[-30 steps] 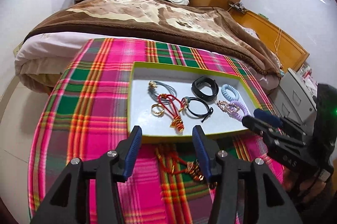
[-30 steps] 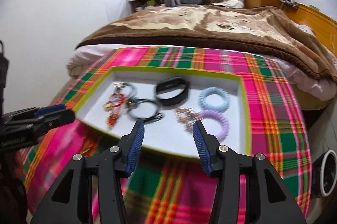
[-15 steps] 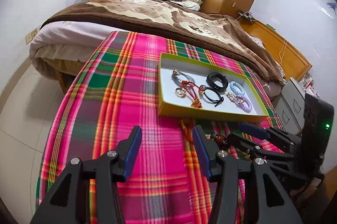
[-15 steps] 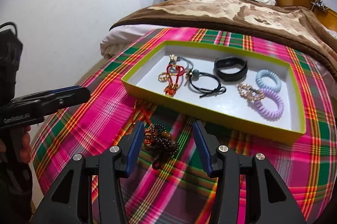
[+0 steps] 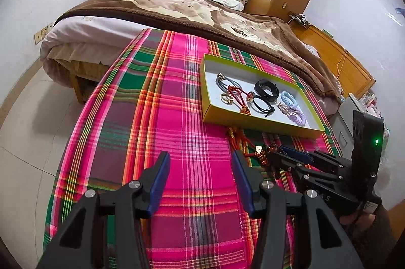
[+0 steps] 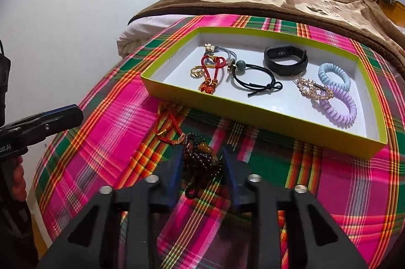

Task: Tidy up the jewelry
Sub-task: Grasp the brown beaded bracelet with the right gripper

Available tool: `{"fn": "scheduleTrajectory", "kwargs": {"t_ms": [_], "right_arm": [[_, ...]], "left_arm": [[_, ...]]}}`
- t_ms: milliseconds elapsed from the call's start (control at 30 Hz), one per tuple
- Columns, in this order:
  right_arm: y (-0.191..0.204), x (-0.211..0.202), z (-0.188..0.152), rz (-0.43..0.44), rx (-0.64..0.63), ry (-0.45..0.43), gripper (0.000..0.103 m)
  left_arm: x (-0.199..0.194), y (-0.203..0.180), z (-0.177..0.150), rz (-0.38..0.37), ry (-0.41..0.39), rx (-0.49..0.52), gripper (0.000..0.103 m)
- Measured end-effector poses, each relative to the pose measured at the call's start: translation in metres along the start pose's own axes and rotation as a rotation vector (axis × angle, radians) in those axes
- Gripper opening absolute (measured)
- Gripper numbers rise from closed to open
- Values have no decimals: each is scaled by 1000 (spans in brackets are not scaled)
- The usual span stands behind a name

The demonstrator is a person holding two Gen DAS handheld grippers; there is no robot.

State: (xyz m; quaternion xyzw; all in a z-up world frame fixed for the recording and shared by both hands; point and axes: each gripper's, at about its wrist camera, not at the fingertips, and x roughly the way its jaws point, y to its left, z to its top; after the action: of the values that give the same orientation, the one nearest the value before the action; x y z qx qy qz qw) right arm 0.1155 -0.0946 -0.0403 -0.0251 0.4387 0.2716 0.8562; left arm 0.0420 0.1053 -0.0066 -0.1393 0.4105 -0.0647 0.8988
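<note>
Counter under plaid cloth (image 6: pixel 106 117); yellow-green tray (image 6: pixel 265 121) held earlier jewelry. Partial lettering "AS" on right hand-held gripper (image 6: pixel 202 162) body, rest unreadable. Dark beaded bracelet (image 6: pixel 202 160) lay between its jaws, which had just been closing, pads seemingly not yet pressing. Left hand-held gripper (image 5: pixel 200 183) released, pulled back from tray.

Inside the green-rimmed tray (image 6: pixel 298 121) – two coil hair ties (image 6: pixel 338 106), two cord bracelets (image 6: pixel 253 79), one black band (image 6: pixel 284 60) are counted. Before it – one dark bead bracelet (image 6: pixel 202 160), one red cord (image 6: pixel 168 127).
</note>
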Motion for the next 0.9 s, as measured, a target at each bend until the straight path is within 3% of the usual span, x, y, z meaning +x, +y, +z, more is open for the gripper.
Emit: {"fn": "scheduleTrajectory", "kwargs": {"t_ms": [367,700,900], "right_arm": [[-1,-12,-5,27,16,-9,27],[16,-26,-27,139,5,11,27],[3,-47,-34,100,53,-47,27]], "left_arm": [[4,-4,-2,5,17,3,52],[13,-20,-3,-6,45,27,52],[27,-42,-7,-25,73,61,52]]}}
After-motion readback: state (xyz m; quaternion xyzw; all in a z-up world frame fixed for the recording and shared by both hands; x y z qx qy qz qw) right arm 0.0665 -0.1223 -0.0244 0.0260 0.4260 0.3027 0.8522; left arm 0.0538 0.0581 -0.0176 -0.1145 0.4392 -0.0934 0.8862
